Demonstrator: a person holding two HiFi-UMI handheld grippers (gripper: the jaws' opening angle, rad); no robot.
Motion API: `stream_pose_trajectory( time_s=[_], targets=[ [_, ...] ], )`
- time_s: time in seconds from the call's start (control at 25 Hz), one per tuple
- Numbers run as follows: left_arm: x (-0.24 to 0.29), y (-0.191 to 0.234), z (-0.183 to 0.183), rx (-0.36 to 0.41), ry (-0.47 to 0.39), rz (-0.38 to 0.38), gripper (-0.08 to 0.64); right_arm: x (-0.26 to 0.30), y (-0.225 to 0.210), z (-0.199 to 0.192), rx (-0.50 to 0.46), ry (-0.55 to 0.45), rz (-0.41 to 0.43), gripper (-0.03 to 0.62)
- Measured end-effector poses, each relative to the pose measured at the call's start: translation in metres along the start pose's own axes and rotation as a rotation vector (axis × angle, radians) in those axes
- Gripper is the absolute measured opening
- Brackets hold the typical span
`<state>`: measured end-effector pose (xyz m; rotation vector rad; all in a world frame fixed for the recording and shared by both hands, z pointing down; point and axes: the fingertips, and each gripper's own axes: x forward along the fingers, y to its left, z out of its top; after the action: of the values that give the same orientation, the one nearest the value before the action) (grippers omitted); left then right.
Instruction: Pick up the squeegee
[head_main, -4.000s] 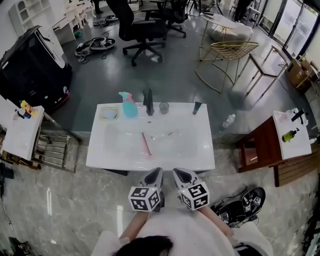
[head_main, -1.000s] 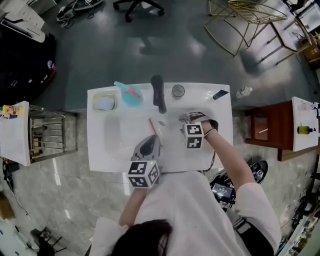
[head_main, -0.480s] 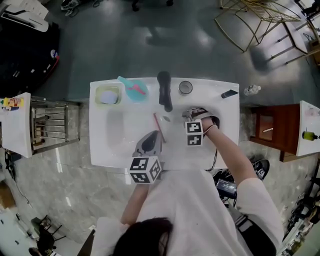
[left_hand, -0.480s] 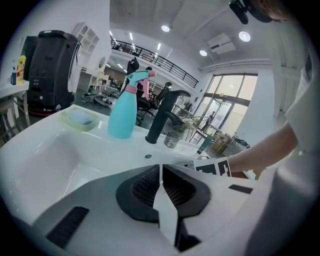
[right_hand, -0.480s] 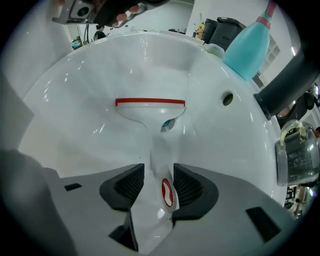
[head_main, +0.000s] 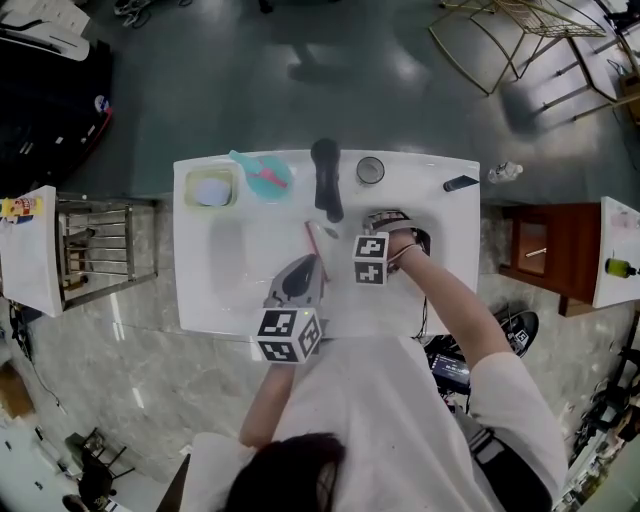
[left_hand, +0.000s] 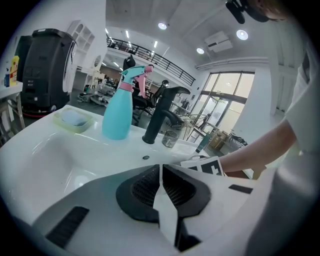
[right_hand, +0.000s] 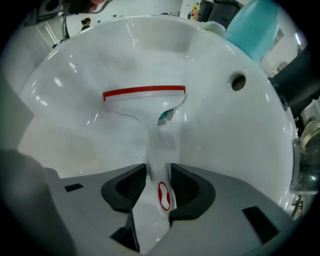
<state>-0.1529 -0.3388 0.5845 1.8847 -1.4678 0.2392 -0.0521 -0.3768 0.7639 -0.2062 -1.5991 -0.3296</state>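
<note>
The squeegee (right_hand: 149, 131) lies in the white sink basin (right_hand: 75, 75); it is white with a red blade (right_hand: 144, 91) at its far end. In the head view only its red blade (head_main: 311, 238) shows, just left of my right gripper (head_main: 365, 262). My right gripper (right_hand: 158, 172) points straight down with the squeegee's handle between its pads (right_hand: 184, 186). Its jaws are closing, and the pads stand close to the handle on both sides. My left gripper (head_main: 305, 264) hovers shut and empty over the basin's near edge, with its closed tips (left_hand: 161, 167) aimed at the faucet.
Along the sink's back rim (head_main: 420, 168) stand a soap dish (head_main: 211, 188), a teal spray bottle (head_main: 262, 178), a black faucet (head_main: 325, 190), a glass (head_main: 370, 170) and a black tube (head_main: 460, 183). A drain hole (right_hand: 238, 81) sits in the basin wall.
My right gripper has sunk into the basin onto the squeegee's handle and shifted slightly left. The left gripper has stayed put near the front edge.
</note>
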Motion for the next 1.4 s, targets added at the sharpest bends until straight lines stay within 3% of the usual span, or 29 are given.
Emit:
stream_pose_trajectory(
  time_s=[0.12,0.28,0.96,1.4],
  targets=[
    [0.0,-0.001,-0.003,0.0,0.005,-0.005,0.04,0.003,0.007,0.0,0.011,0.033,0.095,0.126],
    [-0.001,-0.001,-0.007,-0.008,0.011,-0.001,0.04,0.002,0.007,-0.001,0.027,0.048,0.124,0.118],
    [-0.013,0.005,-0.004,-0.047,-0.023,0.025,0.04,-0.006,0.012,-0.002,-0.047,-0.019,0.086,0.121],
    [-0.023,0.007,-0.003,-0.054,-0.055,0.039,0.04,-0.028,0.011,0.004,0.045,-0.111,0.019,0.121]
  ],
)
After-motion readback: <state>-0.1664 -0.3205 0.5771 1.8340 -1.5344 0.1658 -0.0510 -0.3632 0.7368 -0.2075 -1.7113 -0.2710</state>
